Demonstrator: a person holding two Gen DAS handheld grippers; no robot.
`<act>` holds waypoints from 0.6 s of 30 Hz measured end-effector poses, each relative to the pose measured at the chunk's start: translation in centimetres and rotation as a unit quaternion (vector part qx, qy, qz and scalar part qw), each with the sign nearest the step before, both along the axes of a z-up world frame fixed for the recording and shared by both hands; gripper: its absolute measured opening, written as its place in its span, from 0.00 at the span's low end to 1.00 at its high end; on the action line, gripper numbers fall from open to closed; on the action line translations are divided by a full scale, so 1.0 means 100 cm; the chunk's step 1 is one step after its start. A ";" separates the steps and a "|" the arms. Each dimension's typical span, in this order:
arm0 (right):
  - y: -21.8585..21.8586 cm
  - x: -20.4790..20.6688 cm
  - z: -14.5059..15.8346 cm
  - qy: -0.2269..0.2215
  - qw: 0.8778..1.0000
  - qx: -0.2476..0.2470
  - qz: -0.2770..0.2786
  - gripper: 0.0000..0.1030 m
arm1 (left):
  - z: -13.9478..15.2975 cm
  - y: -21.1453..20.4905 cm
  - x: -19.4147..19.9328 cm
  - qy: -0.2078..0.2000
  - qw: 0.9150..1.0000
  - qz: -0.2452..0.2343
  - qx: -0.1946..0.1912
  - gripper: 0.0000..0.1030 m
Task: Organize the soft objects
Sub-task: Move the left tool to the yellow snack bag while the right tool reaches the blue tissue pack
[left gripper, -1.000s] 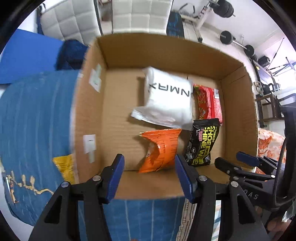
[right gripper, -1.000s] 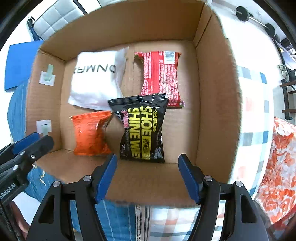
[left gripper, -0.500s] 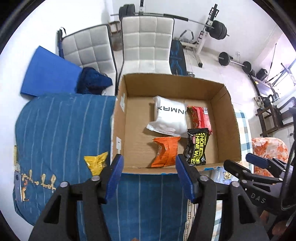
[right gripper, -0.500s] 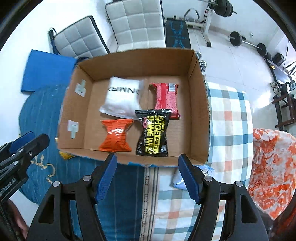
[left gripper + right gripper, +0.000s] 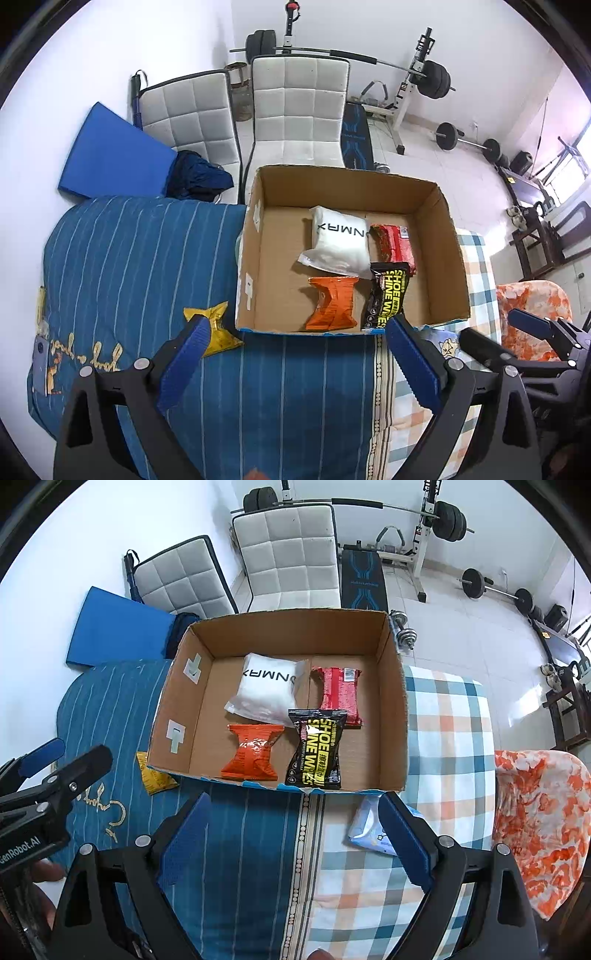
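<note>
Both the left gripper [image 5: 295, 363] and right gripper [image 5: 295, 836] have just spread wide and empty and pulled back above the cardboard box [image 5: 395, 716] – four packets inside, yellow packet [image 5: 216, 330] and, seemingly, a pale pouch [image 5: 369, 830] left outside – likely next.

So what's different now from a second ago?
Both grippers pulled up and back from the brown cardboard box, so more of the room shows. The left gripper and right gripper have just been opening their jaws, with nothing between them. The orange snack packet, black wipes packet, white pouch and red packet stayed put.
</note>
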State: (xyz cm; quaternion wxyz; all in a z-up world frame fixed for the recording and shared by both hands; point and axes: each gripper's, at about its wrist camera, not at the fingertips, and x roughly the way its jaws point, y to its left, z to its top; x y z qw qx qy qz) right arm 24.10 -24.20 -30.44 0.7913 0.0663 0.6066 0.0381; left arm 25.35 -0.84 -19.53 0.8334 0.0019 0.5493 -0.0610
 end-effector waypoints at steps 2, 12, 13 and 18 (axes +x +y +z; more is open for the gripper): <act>-0.008 -0.003 -0.001 -0.001 1.000 0.008 -0.004 0.91 | -0.001 0.003 -0.003 0.000 1.000 0.010 0.003 0.94; -0.080 -0.009 -0.102 0.105 0.987 -0.083 0.090 0.93 | -0.055 0.012 -0.019 0.042 0.997 0.048 0.041 0.94; -0.082 -0.010 -0.113 0.111 0.983 -0.092 0.111 0.93 | -0.063 0.012 -0.020 0.051 0.997 0.049 0.042 0.94; -0.077 -0.021 -0.181 0.151 0.934 -0.170 0.275 0.93 | -0.096 0.003 -0.026 0.084 0.994 0.046 0.051 0.94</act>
